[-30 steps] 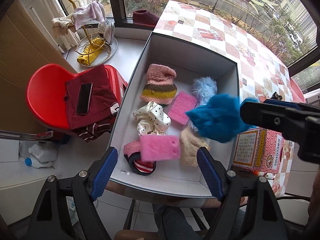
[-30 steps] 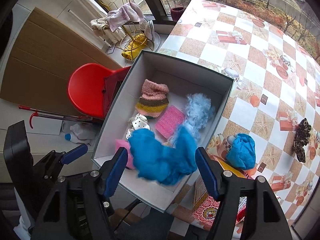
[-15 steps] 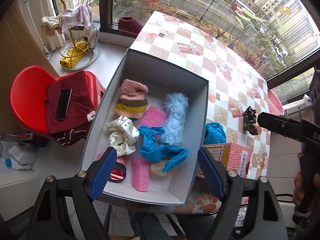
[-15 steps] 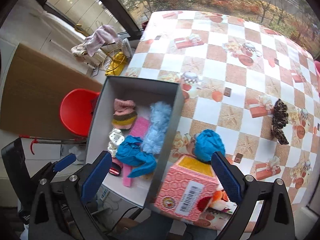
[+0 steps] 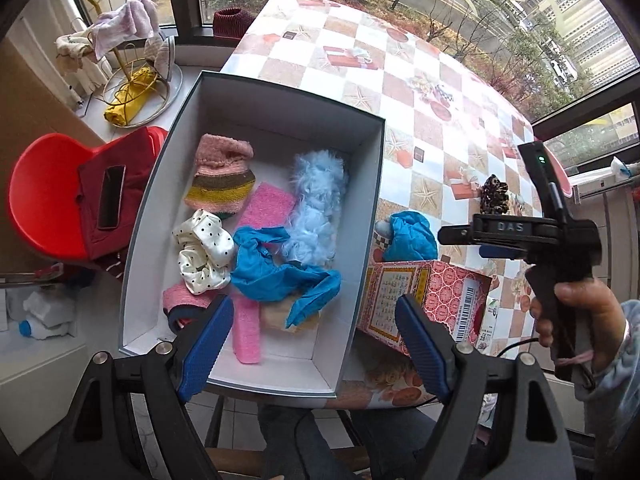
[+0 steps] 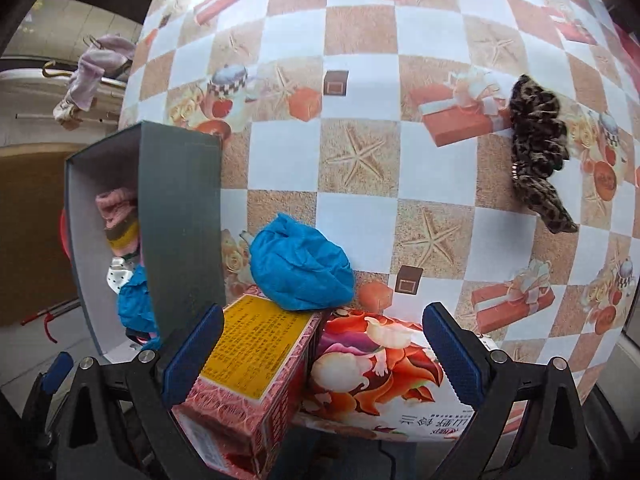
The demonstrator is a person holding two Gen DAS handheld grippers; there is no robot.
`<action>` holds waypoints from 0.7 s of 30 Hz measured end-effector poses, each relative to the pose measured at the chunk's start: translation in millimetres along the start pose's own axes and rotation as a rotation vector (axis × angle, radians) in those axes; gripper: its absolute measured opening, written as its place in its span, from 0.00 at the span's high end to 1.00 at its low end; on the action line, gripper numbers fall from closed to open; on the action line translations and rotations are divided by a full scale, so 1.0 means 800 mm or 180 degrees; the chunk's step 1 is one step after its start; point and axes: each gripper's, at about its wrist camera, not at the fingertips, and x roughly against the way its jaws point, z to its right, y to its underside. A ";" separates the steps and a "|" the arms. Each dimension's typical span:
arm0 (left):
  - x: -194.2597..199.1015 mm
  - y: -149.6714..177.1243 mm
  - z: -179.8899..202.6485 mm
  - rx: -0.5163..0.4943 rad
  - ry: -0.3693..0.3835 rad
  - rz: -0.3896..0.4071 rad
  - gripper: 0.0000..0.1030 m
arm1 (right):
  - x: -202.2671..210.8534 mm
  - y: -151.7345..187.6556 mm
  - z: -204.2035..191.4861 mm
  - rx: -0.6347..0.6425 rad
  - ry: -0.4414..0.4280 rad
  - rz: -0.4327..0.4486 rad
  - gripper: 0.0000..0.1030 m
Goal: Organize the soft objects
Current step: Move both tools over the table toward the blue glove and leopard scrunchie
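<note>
Jaws of both downward-pointing grippers gape empty: left gripper over box, right gripper just opened.

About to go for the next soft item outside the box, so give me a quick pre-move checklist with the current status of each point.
1. Right gripper empty, open: ok.
2. Left gripper empty, open: ok.
3. Blue cloth lying inside the box: ok.
4. Blue bundle on the table, in reach ahead of the right gripper: ok, though it touches the pink carton.
5. Leopard scrunchie lying free, nothing on it: ok.
6. Room left in the box: ok, bare floor near the far wall.
</note>
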 end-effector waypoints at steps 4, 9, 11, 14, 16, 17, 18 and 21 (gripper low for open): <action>-0.006 0.001 0.003 0.0026 -0.0117 -0.0088 0.17 | -0.051 -0.023 -0.011 0.0238 -0.0002 -0.0441 0.03; -0.010 0.000 0.014 0.0077 -0.0164 -0.0146 0.17 | -0.100 -0.038 -0.017 0.0381 0.0101 -0.0865 0.03; -0.010 -0.003 0.021 0.0073 -0.0148 -0.0166 0.17 | -0.106 -0.039 -0.018 0.0492 0.0331 -0.0830 0.03; -0.014 -0.010 0.035 0.0032 -0.0135 -0.0207 0.17 | -0.100 -0.045 -0.017 0.0672 0.0659 -0.0608 0.03; -0.019 -0.015 0.046 -0.0005 -0.0141 -0.0258 0.17 | -0.086 -0.054 -0.014 0.0787 0.0922 -0.0332 0.03; -0.021 -0.018 0.052 -0.0025 -0.0153 -0.0283 0.17 | -0.076 -0.060 -0.011 0.0791 0.1008 -0.0192 0.03; -0.023 -0.021 0.059 -0.0051 -0.0160 -0.0299 0.17 | -0.064 -0.065 -0.006 0.0749 0.1003 -0.0052 0.03; -0.027 -0.030 0.080 -0.0147 -0.0160 -0.0319 0.17 | -0.024 -0.071 0.013 0.0524 0.0625 0.0250 0.03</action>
